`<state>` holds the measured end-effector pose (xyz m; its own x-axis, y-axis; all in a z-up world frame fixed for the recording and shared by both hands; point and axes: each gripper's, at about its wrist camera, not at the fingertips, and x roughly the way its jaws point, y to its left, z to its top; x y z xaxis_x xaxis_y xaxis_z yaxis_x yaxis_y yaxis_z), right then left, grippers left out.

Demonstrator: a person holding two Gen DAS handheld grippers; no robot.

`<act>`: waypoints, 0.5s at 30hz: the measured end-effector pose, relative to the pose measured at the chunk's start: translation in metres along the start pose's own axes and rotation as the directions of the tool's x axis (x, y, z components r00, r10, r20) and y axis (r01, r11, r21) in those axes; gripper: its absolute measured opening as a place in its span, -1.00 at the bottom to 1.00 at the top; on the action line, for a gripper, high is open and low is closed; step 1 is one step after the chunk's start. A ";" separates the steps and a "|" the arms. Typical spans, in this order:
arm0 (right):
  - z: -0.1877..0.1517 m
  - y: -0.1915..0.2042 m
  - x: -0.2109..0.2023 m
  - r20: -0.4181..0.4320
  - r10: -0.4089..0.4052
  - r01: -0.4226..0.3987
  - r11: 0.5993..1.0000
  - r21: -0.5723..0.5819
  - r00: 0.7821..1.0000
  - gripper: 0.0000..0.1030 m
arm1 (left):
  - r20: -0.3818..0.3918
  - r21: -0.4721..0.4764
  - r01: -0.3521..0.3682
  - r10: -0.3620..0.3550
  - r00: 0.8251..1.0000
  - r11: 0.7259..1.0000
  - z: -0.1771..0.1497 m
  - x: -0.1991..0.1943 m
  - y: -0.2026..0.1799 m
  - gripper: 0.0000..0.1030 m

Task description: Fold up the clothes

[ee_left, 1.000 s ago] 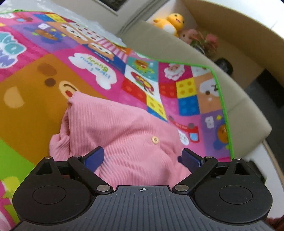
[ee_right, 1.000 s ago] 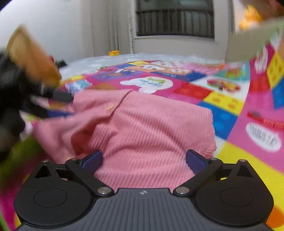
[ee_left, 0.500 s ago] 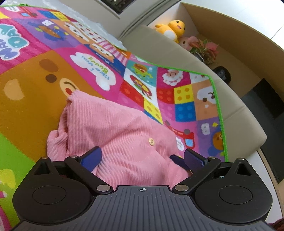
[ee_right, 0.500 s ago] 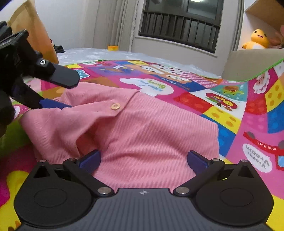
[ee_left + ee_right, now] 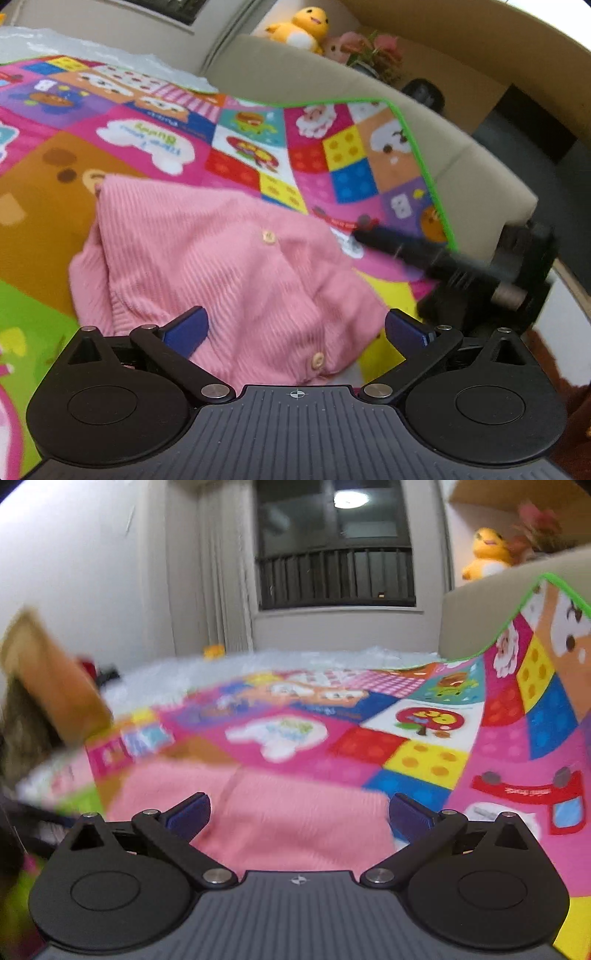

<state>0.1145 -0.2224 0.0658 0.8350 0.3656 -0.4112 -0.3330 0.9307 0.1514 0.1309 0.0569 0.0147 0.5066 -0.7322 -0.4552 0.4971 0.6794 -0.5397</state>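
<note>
A pink ribbed garment with small buttons lies folded in a loose bundle on a colourful play mat. My left gripper hovers just above its near edge, open, with nothing between the blue pads. The right gripper shows as a blurred black arm to the right of the garment. In the right wrist view the pink garment lies blurred on the mat, right in front of my right gripper, which is open and empty.
A beige sofa borders the mat, with a yellow plush duck and flowers behind it. A window with bars and a curtain stand beyond the mat. A brown cardboard box sits far left.
Both grippers have pulled back from the garment. The right gripper tilted up, so more wall and window show. The left view now takes in the right gripper and a second button.
</note>
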 end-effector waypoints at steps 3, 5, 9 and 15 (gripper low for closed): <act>0.000 0.013 0.011 -0.020 0.013 -0.014 0.999 -0.037 1.000 1.00 | -0.014 0.041 -0.021 0.021 1.000 0.999 -0.003 0.002 -0.004 1.00; -0.009 0.026 0.023 -0.061 0.003 -0.010 0.992 -0.125 0.998 1.00 | -0.024 0.059 -0.025 0.026 0.999 0.998 -0.002 -0.005 -0.006 1.00; -0.044 0.044 0.049 -0.151 -0.085 0.037 0.953 -0.299 0.985 1.00 | -0.014 0.078 -0.058 0.060 0.998 0.995 0.000 -0.023 -0.005 1.00; -0.040 0.037 0.030 -0.102 -0.111 0.074 0.946 -0.315 0.989 1.00 | 0.050 0.014 -0.093 0.092 0.995 0.996 0.008 -0.041 0.003 1.00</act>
<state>0.1096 -0.1769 0.0227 0.8178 0.2571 -0.5149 -0.3916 0.9042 -0.1705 0.1172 0.0895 0.0372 0.5844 -0.6635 -0.4672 0.4579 0.7449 -0.4852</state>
